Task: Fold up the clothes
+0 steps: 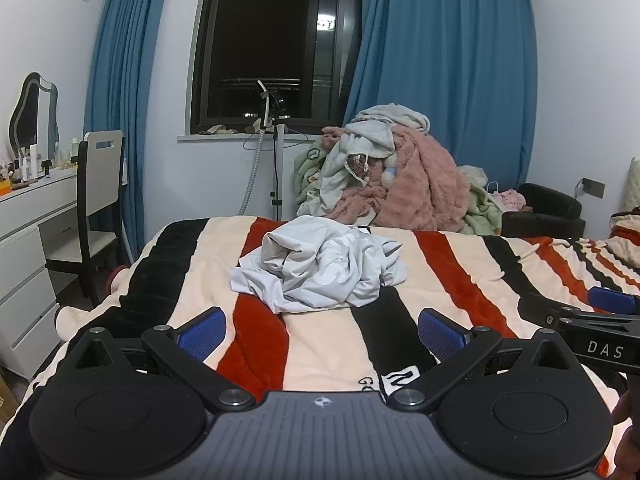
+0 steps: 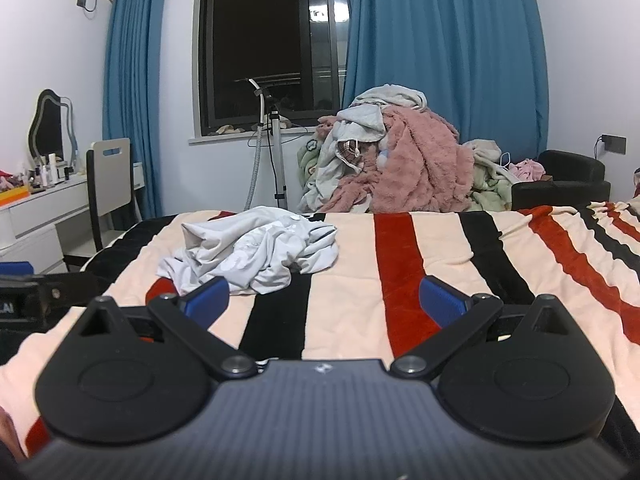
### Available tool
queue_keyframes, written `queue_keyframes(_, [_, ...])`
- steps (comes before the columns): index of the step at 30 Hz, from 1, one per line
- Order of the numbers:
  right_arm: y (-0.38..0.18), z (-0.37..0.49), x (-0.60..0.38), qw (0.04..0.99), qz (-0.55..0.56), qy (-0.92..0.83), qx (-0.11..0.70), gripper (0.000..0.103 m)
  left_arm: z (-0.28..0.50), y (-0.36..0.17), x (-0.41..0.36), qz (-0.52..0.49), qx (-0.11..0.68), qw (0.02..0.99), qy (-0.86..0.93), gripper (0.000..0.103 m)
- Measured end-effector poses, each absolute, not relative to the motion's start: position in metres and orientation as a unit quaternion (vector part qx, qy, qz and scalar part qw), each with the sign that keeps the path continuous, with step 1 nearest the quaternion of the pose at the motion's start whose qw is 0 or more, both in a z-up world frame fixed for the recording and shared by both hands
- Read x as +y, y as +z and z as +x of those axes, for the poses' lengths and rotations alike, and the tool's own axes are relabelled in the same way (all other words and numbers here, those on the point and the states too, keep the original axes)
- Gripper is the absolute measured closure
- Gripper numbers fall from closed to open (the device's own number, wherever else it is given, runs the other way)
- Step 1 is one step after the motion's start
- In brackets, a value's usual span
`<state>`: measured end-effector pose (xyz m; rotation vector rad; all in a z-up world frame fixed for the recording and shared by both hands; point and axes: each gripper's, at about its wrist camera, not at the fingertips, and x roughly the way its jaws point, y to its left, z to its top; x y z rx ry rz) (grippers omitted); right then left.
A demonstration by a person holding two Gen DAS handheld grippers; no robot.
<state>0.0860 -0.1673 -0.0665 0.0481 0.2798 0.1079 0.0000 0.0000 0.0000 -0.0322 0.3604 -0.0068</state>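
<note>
A crumpled light grey garment [image 1: 320, 268] lies in a heap on the striped bed blanket [image 1: 460, 280]. In the right wrist view the garment [image 2: 256, 252] sits ahead and to the left. My left gripper [image 1: 322, 330] is open and empty, hovering above the blanket just short of the garment. My right gripper [image 2: 324, 300] is open and empty, over the blanket to the right of the garment. The right gripper also shows at the right edge of the left wrist view [image 1: 600, 316]. The left gripper shows at the left edge of the right wrist view [image 2: 24, 292].
A big pile of clothes and a pink fluffy blanket [image 1: 400, 176] stands behind the bed. A garment steamer stand [image 1: 276, 152] is under the window. A white desk [image 1: 28, 216] with a chair [image 1: 100, 200] is on the left. A black armchair [image 2: 568, 180] is at the right.
</note>
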Motion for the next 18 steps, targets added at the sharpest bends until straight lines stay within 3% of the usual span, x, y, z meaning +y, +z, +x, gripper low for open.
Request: queue_keyframes(18, [-0.0689, 0.0868, -0.1676, 0.988, 0.026, 0.049, 0.145, 0.0, -0.0013, -0.0002, -0.0019, -0.009, 0.18, 0.984, -0.006, 0.0])
